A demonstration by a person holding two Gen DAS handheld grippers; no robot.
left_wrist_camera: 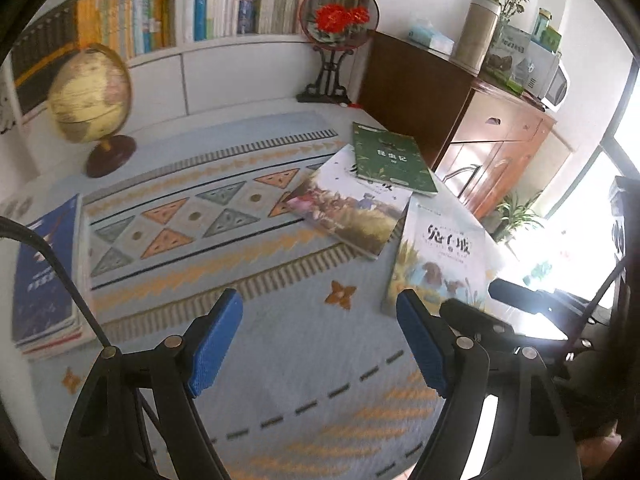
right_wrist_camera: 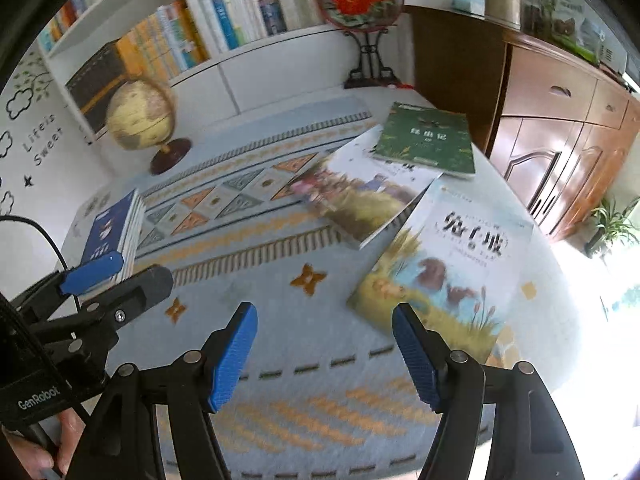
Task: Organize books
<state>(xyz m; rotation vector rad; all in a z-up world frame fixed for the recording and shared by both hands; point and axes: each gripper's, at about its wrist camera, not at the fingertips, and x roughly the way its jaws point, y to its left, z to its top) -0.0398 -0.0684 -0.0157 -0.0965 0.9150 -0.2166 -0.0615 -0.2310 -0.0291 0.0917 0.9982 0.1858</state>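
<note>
both grippers, left [left_wrist_camera: 320,340] & right [right_wrist_camera: 325,354], jaws released w/ nothing between (prob. free to reach); loose books [right_wrist_camera: 440,272] fanned overlapping beside stack [left_wrist_camera: 48,276].

From my remote station I read 3 legible groups of text. (a) A black strap [right_wrist_camera: 34,396] at the lower left of the right wrist view carries the brand "GenRobot" in white letters. (b) The white wall [right_wrist_camera: 44,140] at the left of the same view bears the black decal words "Life is Sweet", set in 2 slanted lines among cloud and star outlines. (c) The pale picture book [right_wrist_camera: 444,268] lying nearest on the patterned cloth shows 3 large black Chinese characters, which I read as "兔子坡". The green book [left_wrist_camera: 394,160] has a white Chinese title too blurred for me to read. The spines on the bookshelf [left_wrist_camera: 224,0] are illegible.
</note>
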